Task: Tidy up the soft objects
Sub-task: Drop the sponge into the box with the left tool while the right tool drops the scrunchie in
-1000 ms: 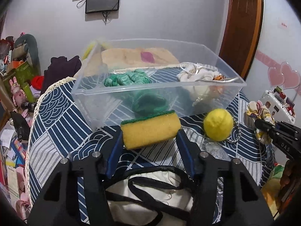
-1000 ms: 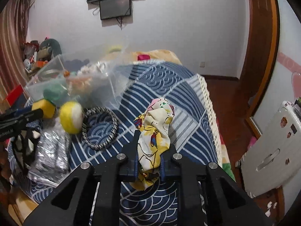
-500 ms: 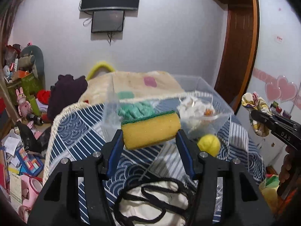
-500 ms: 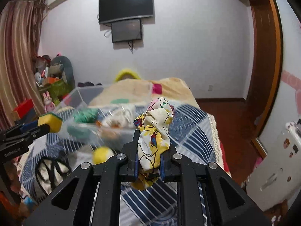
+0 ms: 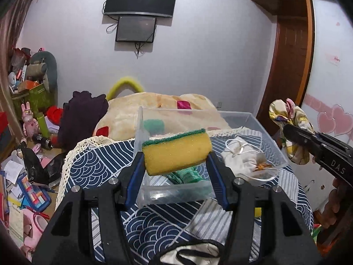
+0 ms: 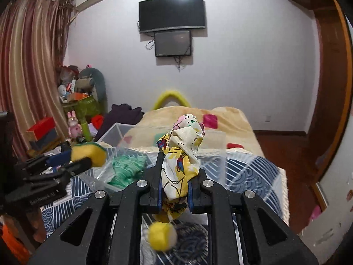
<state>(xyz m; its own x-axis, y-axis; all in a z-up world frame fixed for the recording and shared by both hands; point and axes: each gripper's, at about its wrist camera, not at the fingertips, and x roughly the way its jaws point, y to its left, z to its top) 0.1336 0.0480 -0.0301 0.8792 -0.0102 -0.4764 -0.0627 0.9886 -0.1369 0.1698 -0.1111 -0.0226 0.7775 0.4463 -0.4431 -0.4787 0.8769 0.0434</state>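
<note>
The only lettering that reads clearly is "DAS", in pale capitals on the black side of the right tool [image 5: 293, 134], seen at about 3 o'clock in the left wrist view; the letters run slanted along the tool's body, below and behind its tips.

In the right wrist view, at about 9 o'clock, the black body of the left tool [image 6: 77, 162] carries a short line of pale print, but it is too small and blurred to read.

The two dark wall-mounted screens [image 5: 141, 0] at 12 o'clock show no legible mark.
</note>
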